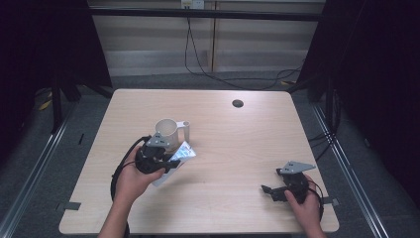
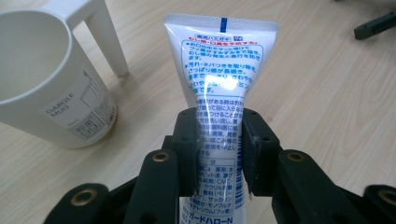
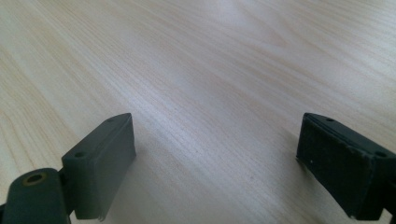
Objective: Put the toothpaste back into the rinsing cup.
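White and glossy, the soft plastic toothpaste tube with blue and red printed text (image 2: pixel 219 93) is pinched across its middle by the left gripper (image 2: pixel 219 154), whose two black jaws press in on either side of it, as the left gripper view shows; the flat crimped end points away from the gripper and the cap end is hidden below the jaws. In the high view the tube (image 1: pixel 184 152) sits just in front of the person's left hand (image 1: pixel 132 179), just beside the cream-white plastic gargle mug with a squared handle (image 1: pixel 167 132), which stands upright and looks empty on the pale wood-grain table (image 1: pixel 237 148). Whether the tube is lifted clear of the table or resting on it I cannot tell. The grasp, then, looks done; what seems left is to carry the tube over the mug's open rim and stand or drop it inside, which has not yet happened. The right gripper (image 1: pixel 275 192) lies low near the table's right front corner, well apart from the mug, its jaws spread wide over bare wood in the right gripper view, holding nothing.
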`<act>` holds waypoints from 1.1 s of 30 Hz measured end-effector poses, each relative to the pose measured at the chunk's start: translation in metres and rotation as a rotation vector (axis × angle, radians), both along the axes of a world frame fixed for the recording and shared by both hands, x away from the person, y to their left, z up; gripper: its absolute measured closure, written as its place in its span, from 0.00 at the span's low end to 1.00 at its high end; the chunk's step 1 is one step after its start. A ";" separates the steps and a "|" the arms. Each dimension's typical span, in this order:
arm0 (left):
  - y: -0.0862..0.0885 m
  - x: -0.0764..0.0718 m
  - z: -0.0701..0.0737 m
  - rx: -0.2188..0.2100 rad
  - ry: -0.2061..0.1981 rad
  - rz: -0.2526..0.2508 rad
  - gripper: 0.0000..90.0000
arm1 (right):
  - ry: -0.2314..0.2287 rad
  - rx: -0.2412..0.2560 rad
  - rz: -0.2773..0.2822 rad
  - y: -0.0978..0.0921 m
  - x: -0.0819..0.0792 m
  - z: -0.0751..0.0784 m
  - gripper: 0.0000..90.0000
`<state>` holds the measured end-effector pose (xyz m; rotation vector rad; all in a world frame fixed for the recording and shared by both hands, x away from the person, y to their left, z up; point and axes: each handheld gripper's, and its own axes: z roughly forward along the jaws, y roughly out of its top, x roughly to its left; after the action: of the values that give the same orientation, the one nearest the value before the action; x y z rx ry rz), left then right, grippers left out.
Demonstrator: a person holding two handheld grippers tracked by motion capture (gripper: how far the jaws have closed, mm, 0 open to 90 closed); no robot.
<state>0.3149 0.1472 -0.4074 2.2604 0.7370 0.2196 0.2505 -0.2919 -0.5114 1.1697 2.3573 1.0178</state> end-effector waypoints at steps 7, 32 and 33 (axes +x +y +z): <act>0.001 0.001 0.007 -0.061 -0.027 0.025 0.78 | -0.002 0.000 0.001 0.000 0.000 0.000 0.12; 0.003 0.007 0.034 -0.199 -0.139 0.159 0.78 | -0.001 0.000 0.000 0.000 0.000 0.000 0.12; 0.003 0.007 0.035 -0.204 -0.140 0.161 0.78 | -0.003 0.000 0.002 0.000 0.000 0.000 0.12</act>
<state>0.3223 0.1505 -0.3723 1.9734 0.8281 0.3590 0.2507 -0.2920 -0.5116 1.1651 2.3569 1.0190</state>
